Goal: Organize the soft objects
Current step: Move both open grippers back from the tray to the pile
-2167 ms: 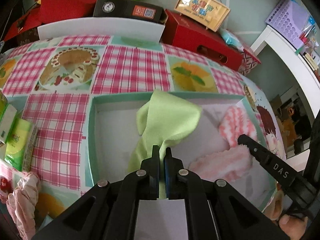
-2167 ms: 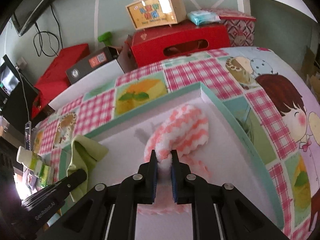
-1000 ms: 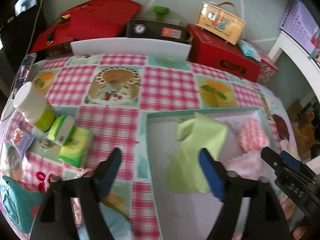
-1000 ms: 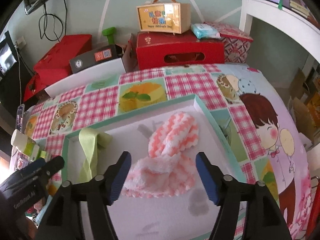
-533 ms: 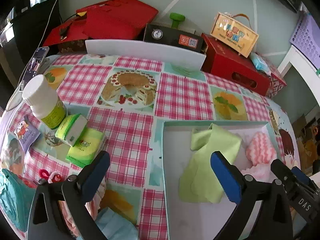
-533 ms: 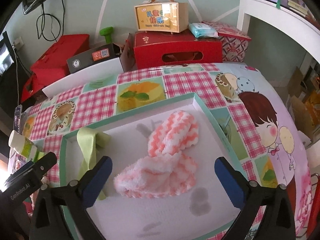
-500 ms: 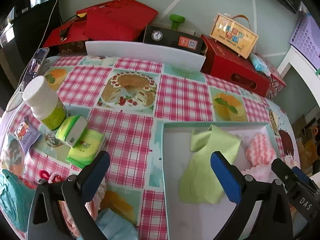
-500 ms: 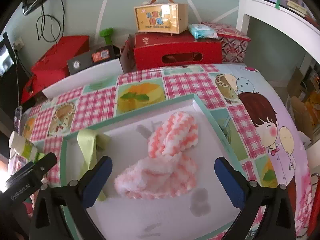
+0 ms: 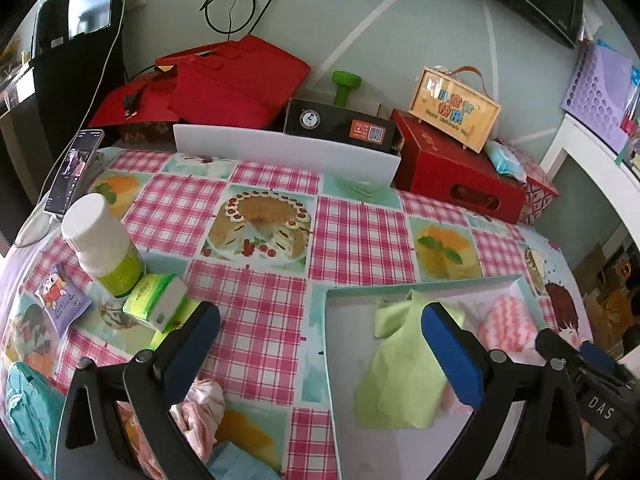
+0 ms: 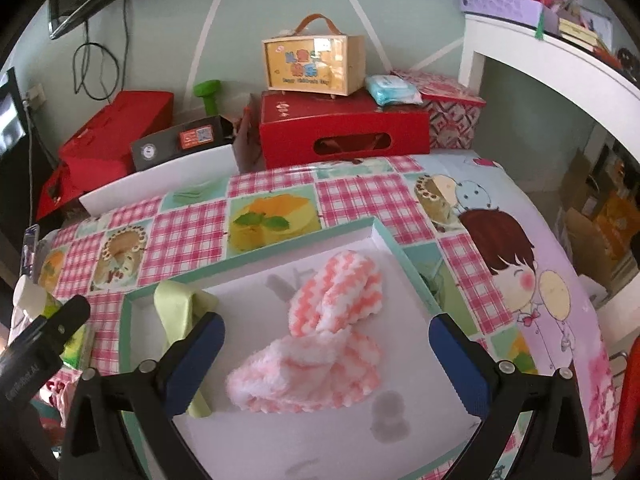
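Observation:
A light green cloth [image 9: 400, 372] and a pink-and-white fluffy cloth [image 9: 506, 326] lie loose in a shallow teal-rimmed tray [image 9: 420, 282]. My left gripper [image 9: 320, 320] hovers open over the tray's left rim and the checked tablecloth, with nothing between its blue pads. My right gripper [image 10: 326, 328] is wide open above the fluffy cloth [image 10: 320, 344], not touching it. In the right wrist view the green cloth [image 10: 176, 304] shows at the tray's [image 10: 304, 244] left end. A pinkish cloth [image 9: 200, 408] and a light blue cloth [image 9: 236, 460] lie on the table under my left gripper.
A white bottle with a green label [image 9: 104, 244], green tissue packs [image 9: 156, 300] and a small snack packet [image 9: 60, 298] stand at the left. A phone [image 9: 74, 168] leans at the far left edge. Red boxes [image 9: 456, 172] and a white board [image 9: 284, 152] line the back.
Both grippers were shut on their cloths, then opened wide and let them drop in the tray. My left gripper drew back and to the left, showing more of the table.

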Available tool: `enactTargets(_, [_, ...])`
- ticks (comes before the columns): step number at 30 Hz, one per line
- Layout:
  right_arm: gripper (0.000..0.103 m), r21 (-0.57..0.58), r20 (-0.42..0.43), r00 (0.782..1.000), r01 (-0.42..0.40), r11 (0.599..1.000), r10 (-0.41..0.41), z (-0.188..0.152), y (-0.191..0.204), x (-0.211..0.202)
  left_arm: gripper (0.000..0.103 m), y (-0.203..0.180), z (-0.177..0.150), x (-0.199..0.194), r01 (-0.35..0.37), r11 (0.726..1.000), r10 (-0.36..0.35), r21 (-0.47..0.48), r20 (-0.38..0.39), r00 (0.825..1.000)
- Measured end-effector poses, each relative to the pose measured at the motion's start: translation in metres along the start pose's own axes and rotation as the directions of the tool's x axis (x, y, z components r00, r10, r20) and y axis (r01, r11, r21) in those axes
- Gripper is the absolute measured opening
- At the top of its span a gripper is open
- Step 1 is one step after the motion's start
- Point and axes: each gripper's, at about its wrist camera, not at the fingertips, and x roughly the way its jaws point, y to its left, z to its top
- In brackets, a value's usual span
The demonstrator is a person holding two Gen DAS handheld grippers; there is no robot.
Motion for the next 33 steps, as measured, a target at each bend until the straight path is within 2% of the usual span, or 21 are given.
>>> enactTargets(2, [0.103,0.014,-0.015,0.999,-0.048,0.999,0.048,0.000,0.001,0.003,0.101,0.005,0.002,-0.002,0.020,1.000,-0.020,-0.006,-0.005,1.000])
enactTargets(5, [0.103,-0.013,0.013,0.999,-0.048,0.999,0.048,-0.001,0.010,0.004,0.101,0.013,0.004,-0.006,0.030,0.999,-0.030,-0.030,0.012,0.999])
enactTargets(10, [0.103,-0.027,0.074,0.990,-0.117,0.993,0.118,0.001,0.028,-0.005,0.101,0.033,0.012,-0.020,0.009,0.998,-0.005,-0.057,0.069,0.998])
enactTargets(13, [0.103,-0.056,0.095,0.986,-0.129,0.990,0.134,0.000,0.041,-0.010,0.101,0.050,0.017,-0.027,-0.008,0.997,0.013,-0.083,0.063,0.998])
enactTargets(18, [0.103,-0.063,0.048,0.980,-0.191,0.980,0.194,-0.001,0.062,-0.009,0.101,0.087,0.022,-0.042,-0.075,0.989,0.079,-0.124,0.028,0.996])
enactTargets(22, [0.103,-0.101,0.016,0.973,-0.229,0.968,0.231,-0.005,0.083,-0.012,0.101,0.120,0.023,-0.059,-0.117,0.977,0.127,-0.176,0.044,0.991])
enactTargets(26, [0.103,-0.161,0.001,0.954,-0.295,0.942,0.299,-0.009,0.109,-0.020,0.101,0.151,0.020,-0.076,-0.171,0.958,0.188,-0.230,0.054,0.981])
enactTargets(31, [0.103,-0.255,-0.042,0.934,-0.353,0.900,0.354,-0.022,0.144,-0.024,0.100,0.173,0.014,-0.083,-0.186,0.949,0.202,-0.254,0.039,0.979])
enactTargets(33, [0.103,-0.281,-0.073,0.920,-0.391,0.877,0.386,-0.030,0.158,-0.024,0.100,0.183,0.009,-0.081,-0.185,0.947,0.196,-0.263,0.016,0.980])
